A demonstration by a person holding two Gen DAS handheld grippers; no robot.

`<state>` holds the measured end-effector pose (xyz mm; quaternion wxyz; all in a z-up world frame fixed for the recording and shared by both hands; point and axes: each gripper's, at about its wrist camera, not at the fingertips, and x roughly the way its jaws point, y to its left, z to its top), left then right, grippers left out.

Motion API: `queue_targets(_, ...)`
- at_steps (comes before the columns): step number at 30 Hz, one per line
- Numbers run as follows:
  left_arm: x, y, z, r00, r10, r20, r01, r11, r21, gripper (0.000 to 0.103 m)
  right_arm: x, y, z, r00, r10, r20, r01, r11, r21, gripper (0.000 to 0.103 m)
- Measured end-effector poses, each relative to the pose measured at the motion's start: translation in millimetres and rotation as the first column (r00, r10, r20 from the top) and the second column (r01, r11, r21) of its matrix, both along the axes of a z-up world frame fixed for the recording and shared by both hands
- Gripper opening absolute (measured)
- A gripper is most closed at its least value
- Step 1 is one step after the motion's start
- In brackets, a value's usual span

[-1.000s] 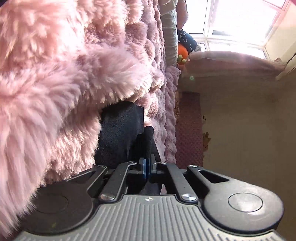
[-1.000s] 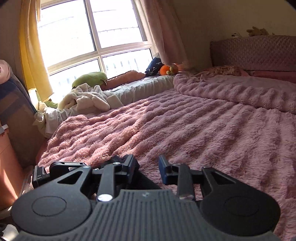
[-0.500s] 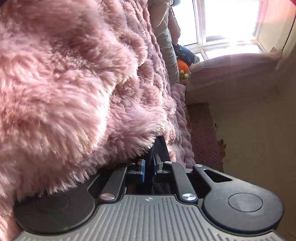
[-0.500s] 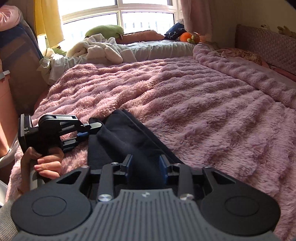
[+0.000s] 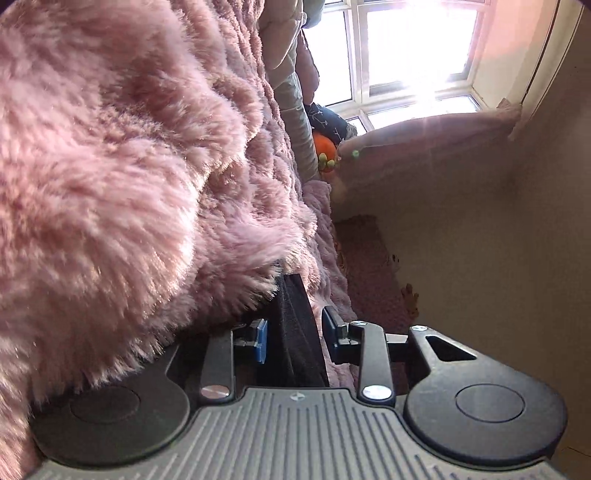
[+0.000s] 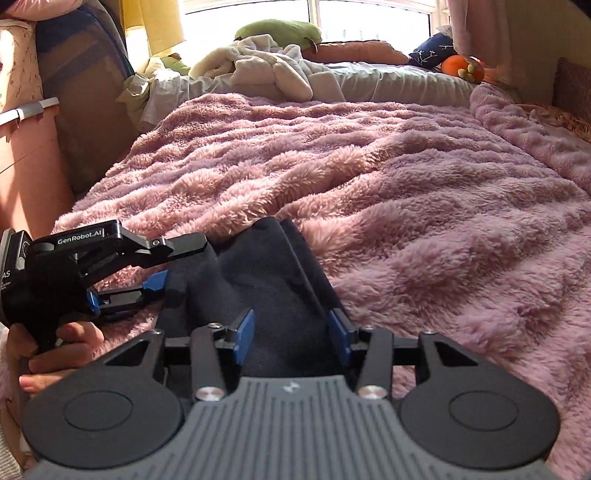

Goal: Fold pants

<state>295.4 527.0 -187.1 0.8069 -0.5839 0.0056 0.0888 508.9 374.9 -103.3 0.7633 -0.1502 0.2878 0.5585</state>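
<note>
1. So: dark navy pants (image 6: 258,280) lie bunched on a fluffy pink blanket (image 6: 424,206) covering the bed, at the near edge, in a narrow strip running away from the right wrist camera.
2. Right tongs (image 6: 291,336) sit low over the near end of the pants; jaws opening, blue pads (image 6: 245,334) spread on either side of the cloth, fabric between them but not pinched.
3. Left tongs (image 6: 173,264) reach in from the left in the right wrist view, held by a hand (image 6: 62,354) on the grip, pointing roughly level at the left edge of the pants.
4. Left wrist view is rolled sideways: left tongs (image 5: 295,338) have jaws opening, a dark fold of the pants (image 5: 295,332) stands between the pads. Left blue pad (image 5: 261,341) sits right beside the cloth, can't tell if touching; right pad clearly apart from it.
5. Blanket fur (image 5: 129,184) crowds the left half of that view, pressing over the left finger.
6. Background: bright window (image 6: 251,14), yellow curtain (image 6: 159,26), white bundled bedding (image 6: 266,70), green pillow (image 6: 277,31), orange plush toy (image 6: 461,68) next to a navy cushion (image 6: 434,51), all at the far side of the bed.
7. Beige wall (image 5: 498,240) fills the right side of the left wrist view.
</note>
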Motion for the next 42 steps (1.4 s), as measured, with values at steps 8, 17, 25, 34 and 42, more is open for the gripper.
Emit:
queue_targets(8,-5,-7,-3,1.000,0.023,-0.003,-0.022,1.000,0.022,0.020,0,18,-8,0.995,0.015,0.094,-0.014,1.000,-0.016,0.000)
queue_targets(17,-2,-14,-3,0.992,0.085,-0.088,-0.083,0.996,0.029,0.005,0,19,-7,0.980,-0.106,0.170,0.108,0.994,-0.003,0.000)
queue_targets(25,-17,-8,-10,0.996,0.059,0.062,-0.056,0.997,-0.050,0.003,11,33,-8,0.994,-0.099,-0.054,0.101,0.994,0.048,0.041)
queue_targets(34,-4,-17,2,0.994,0.055,-0.096,-0.053,0.998,0.031,0.001,11,59,-15,0.985,-0.137,-0.107,0.148,0.984,0.098,0.000)
queue_targets(42,-21,-28,-3,0.988,0.112,-0.104,-0.110,0.994,0.021,0.001,16,51,-16,0.962,-0.254,-0.098,0.268,0.946,0.180,0.000)
